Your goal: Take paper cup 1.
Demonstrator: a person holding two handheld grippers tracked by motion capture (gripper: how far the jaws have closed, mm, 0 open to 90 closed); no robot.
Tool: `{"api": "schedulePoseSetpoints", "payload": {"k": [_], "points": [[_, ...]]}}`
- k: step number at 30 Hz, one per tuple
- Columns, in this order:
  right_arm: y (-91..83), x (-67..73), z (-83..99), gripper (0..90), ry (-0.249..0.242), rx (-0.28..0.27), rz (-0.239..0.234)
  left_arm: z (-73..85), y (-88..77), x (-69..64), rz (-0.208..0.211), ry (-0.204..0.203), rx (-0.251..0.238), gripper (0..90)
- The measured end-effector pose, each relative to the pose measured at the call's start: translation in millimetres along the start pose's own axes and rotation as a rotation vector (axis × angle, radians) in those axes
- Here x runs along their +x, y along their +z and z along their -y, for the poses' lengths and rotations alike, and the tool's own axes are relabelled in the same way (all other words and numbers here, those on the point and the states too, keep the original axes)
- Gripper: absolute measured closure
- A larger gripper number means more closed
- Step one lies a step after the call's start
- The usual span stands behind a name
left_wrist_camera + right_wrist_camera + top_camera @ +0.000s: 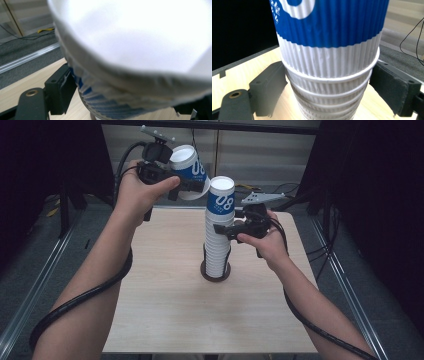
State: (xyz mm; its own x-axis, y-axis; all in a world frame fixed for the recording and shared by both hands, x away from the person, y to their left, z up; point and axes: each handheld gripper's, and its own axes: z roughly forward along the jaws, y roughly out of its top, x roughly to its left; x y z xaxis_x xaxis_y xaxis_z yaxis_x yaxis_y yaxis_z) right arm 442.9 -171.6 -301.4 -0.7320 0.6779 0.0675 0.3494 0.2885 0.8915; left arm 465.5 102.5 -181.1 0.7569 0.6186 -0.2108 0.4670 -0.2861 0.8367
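A tall stack of ribbed white-and-blue paper cups stands upside down in a dark round holder at the middle of the wooden table. My right gripper is shut on the stack's upper part, one jaw pressing each side. Up and to the left of the stack's top, my left gripper holds one separate cup, tilted, with its white base toward the camera. Both jaws press on that cup's ribbed wall.
Grey floor with metal rails runs along both sides of the table. Cables lie on the floor behind it, and dark curtains close in left and right. Each gripper's black cable trails beside the forearm.
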Motion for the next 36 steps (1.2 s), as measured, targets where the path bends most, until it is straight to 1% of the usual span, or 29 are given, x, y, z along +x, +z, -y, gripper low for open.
{"api": "schedulePoseSetpoints", "payload": {"k": [2, 3, 6, 10, 14, 16, 20, 22, 23, 25, 29, 31, 33, 36], "points": [[-0.5, 0.1, 1.3, 13.3, 0.0, -0.001, 0.0, 4.9, -3.8, 4.0, 0.003, -0.009, 0.003, 20.1], [-0.7, 0.2, 2.0, 13.3, -0.002, 0.001, 0.001, 7.2, -5.4, 5.8, -0.003, -0.01, 0.008, 20.0], [-1.4, 1.4, 4.5, 13.2, -0.014, -0.001, 0.005, 14.9, -8.7, 11.5, -0.006, -0.021, 0.007, 20.0], [-3.1, 1.9, 8.3, 13.6, -0.015, 0.008, 0.003, 27.5, -9.0, 18.4, -0.001, -0.042, 0.005, 20.0], [-5.7, 3.2, 11.6, 13.5, -0.028, 0.004, 0.005, 40.7, -6.6, 22.6, 0.001, -0.053, 0.016, 20.0], [-6.8, 3.3, 13.9, 13.6, -0.023, 0.003, 0.001, 47.2, -5.3, 23.9, 0.005, -0.059, 0.016, 20.0], [-9.2, 4.0, 18.6, 13.6, -0.034, 0.013, 0.005, 60.2, -1.3, 27.0, 0.02, -0.072, 0.023, 20.0], [-9.8, 4.4, 21.5, 13.5, -0.033, 0.01, -0.006, 65.4, 0.7, 28.5, 0.024, -0.081, 0.026, 20.0], [-10.1, 4.8, 22.8, 13.5, -0.034, 0.011, -0.008, 67.9, 1.5, 29.4, 0.024, -0.077, 0.034, 20.0], [-10.7, 6.3, 26.4, 13.6, -0.042, 0.02, -0.007, 72.4, 3.7, 30.0, 0.029, -0.09, 0.03, 20.0], [-10.7, 9.1, 34.5, 13.6, -0.055, 0.025, -0.021, 80.2, 7.6, 28.8, 0.032, -0.079, 0.048, 20.0], [-10.7, 10.9, 38.0, 13.5, -0.061, 0.036, -0.022, 83.7, 9.5, 27.2, 0.023, -0.06, 0.066, 20.0], [-10.4, 12.2, 41.1, 13.5, -0.072, 0.044, -0.029, 87.6, 11.3, 25.1, 0.025, -0.051, 0.078, 20.0], [-12.0, 14.8, 45.2, 13.5, -0.09, 0.053, -0.031, 93.5, 14.1, 22.9, 0.016, -0.018, 0.106, 20.0]]}}
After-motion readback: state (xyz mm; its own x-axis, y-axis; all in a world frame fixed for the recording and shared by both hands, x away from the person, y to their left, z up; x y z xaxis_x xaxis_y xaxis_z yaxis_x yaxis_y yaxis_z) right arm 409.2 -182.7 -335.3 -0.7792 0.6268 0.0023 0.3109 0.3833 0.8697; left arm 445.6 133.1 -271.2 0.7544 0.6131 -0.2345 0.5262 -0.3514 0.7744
